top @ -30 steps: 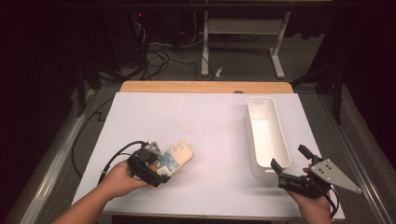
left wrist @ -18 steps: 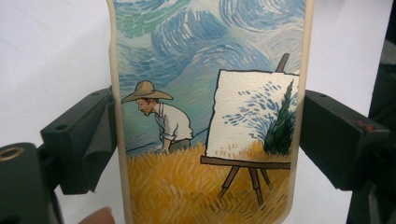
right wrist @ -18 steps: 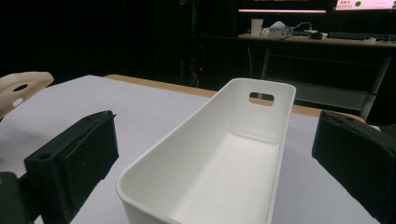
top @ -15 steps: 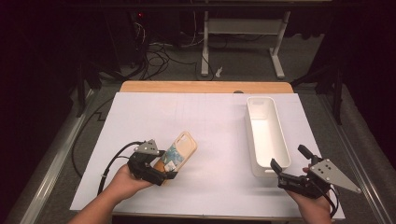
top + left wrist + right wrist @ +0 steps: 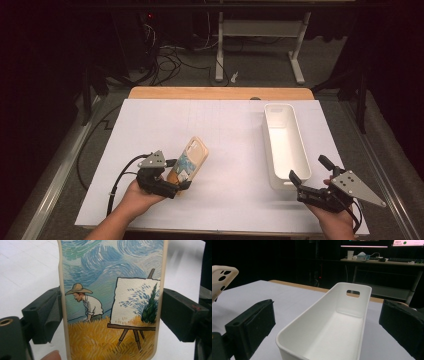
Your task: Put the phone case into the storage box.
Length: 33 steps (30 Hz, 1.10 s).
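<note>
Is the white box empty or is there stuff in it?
Empty. The white box shows only its bare white bottom, seen from above and from the right gripper view.

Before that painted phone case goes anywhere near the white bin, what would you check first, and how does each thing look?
1. Phone case clamped on both long edges by the left gripper: ok.
2. Case lifted off the table, tilted up: ok.
3. White bin has nothing in it: ok.
4. Right gripper open, holding nothing, at the bin's near end: ok.
5. Bare table between case and bin: ok.
6. Grip firm enough not to slip: cannot tell.
</note>
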Tool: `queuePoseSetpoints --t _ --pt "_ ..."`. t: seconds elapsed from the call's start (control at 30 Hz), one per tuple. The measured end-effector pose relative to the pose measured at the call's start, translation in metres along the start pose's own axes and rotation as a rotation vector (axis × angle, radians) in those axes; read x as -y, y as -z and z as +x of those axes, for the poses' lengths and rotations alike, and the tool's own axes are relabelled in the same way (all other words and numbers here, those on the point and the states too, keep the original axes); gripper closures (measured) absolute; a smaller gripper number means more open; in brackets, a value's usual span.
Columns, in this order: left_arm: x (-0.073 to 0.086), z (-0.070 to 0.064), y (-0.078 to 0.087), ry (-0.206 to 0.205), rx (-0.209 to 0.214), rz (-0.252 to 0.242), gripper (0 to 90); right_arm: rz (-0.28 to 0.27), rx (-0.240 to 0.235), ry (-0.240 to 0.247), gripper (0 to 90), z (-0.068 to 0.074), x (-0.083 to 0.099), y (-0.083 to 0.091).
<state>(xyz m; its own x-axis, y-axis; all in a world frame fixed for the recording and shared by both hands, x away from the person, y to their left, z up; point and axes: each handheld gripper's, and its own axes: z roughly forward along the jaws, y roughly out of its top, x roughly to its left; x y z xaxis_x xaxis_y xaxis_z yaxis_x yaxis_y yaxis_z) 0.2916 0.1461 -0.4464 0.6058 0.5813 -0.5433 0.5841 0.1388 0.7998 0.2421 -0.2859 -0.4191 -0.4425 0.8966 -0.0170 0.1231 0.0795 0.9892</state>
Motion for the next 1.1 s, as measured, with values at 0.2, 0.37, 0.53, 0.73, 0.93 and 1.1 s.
queuePoseSetpoints --t 0.2,0.37,0.53,0.73,0.93,1.1 --pt "0.006 0.002 0.004 0.003 0.001 -0.036 12.0 0.003 -0.004 0.001 0.8 0.001 0.000 -0.001" --pt "0.012 0.004 0.006 -0.005 -0.004 -0.036 11.8 0.006 -0.006 0.007 0.8 0.001 0.001 -0.002" --pt "0.012 0.003 0.007 -0.016 0.008 -0.054 11.8 0.009 -0.010 0.009 0.7 0.002 0.002 -0.003" --pt "0.012 0.003 0.009 -0.017 0.025 -0.060 11.8 0.014 -0.010 0.006 0.2 0.003 0.003 -0.004" --pt "0.009 0.004 0.011 -0.014 0.027 -0.084 11.9 0.012 -0.009 0.002 0.1 0.003 0.002 -0.004" --pt "0.007 0.004 0.012 0.008 0.037 -0.087 11.9 0.021 -0.013 0.007 0.1 0.004 0.001 -0.006"
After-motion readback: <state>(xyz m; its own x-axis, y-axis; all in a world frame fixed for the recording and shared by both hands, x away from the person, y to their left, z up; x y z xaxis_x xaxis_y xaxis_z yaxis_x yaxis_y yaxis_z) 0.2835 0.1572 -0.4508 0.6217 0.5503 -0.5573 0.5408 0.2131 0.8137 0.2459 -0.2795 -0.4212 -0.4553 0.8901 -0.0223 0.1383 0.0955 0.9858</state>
